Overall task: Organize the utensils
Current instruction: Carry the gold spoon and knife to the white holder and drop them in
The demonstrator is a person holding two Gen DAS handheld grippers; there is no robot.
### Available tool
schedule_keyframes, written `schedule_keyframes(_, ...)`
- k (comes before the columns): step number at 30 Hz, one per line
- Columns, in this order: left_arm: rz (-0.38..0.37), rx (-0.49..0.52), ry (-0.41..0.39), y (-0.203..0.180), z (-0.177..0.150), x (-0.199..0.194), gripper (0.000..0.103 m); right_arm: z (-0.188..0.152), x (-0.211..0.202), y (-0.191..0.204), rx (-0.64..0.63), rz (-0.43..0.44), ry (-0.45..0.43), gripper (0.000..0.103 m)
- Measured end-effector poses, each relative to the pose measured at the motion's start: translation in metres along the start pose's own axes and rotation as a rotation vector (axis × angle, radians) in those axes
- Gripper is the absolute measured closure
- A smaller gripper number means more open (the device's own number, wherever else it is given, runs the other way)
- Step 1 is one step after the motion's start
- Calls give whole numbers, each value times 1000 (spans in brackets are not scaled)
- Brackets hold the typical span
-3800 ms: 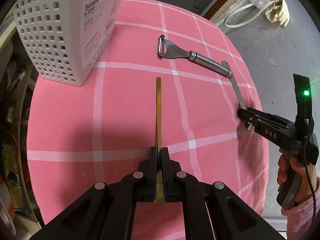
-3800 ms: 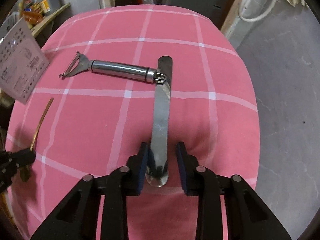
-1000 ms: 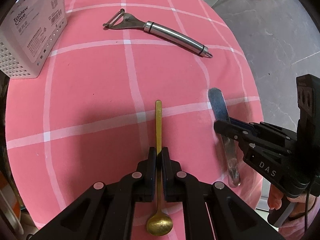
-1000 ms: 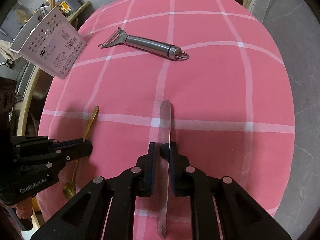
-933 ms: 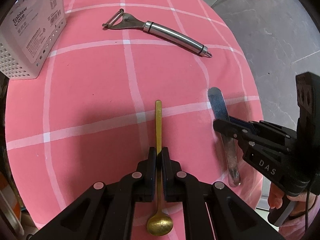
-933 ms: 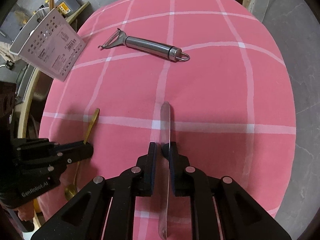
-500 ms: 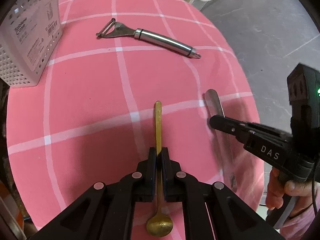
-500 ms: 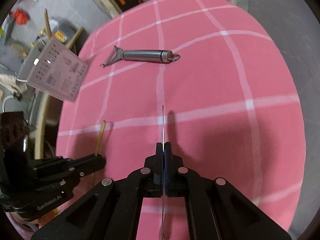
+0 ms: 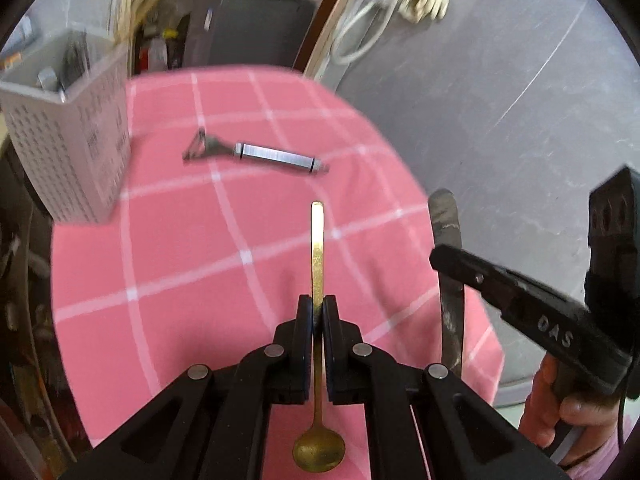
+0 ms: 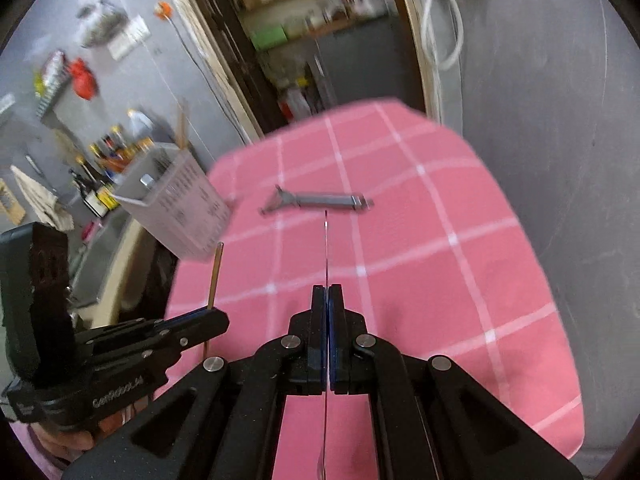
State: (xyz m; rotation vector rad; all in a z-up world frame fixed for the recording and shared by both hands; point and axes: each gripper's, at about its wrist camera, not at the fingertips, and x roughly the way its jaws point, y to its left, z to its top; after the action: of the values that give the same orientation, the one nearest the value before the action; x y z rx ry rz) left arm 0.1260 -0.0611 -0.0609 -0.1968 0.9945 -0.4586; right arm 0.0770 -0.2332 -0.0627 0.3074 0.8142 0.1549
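Observation:
My left gripper is shut on a gold spoon, held above the pink checked table with its handle pointing forward and its bowl near the camera. My right gripper is shut on a steel utensil, seen edge-on as a thin line; in the left wrist view it shows as a flat steel handle at the right. A white perforated utensil holder stands at the table's far left, also in the right wrist view. A steel peeler lies on the table beyond both grippers.
The holder has some items inside. The table's right edge drops to a grey floor. Shelves and clutter stand behind the table. A grey wall with bottles is at the left.
Both grippers have lifted their utensils off the table and tilted up, so the views now look more level across the table. The right-hand utensil has turned edge-on.

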Motion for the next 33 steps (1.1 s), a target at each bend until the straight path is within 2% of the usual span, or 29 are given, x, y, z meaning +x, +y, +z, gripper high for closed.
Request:
schedule_keyframes(5, -14, -2, -128, -2, 13, -34, 98, 14, -26, 12, 14, 60, -126, 102)
schedule_keyframes(10, 14, -11, -226, 3, 26, -64, 98, 35, -39, 24, 24, 136, -226, 102)
schedule_keyframes(16, 64, -58, -365, 26, 49, -105, 98, 75, -38, 61, -6, 250, -335, 102)
schedule_keyframes(20, 131, -98, -455, 51, 75, -124, 98, 114, -18, 94, -36, 358, -392, 102)
schedule_keyframes(26, 237, -178, -602, 97, 114, -135, 98, 171, 34, 150, -99, 511, -455, 102)
schedule_keyframes(30, 279, -210, -663, 121, 126, -131, 98, 188, 74, 181, -145, 566, -472, 102)
schedule_keyframes(33, 294, -236, -708, 137, 130, -119, 98, 193, 104, 192, -169, 587, -453, 102)
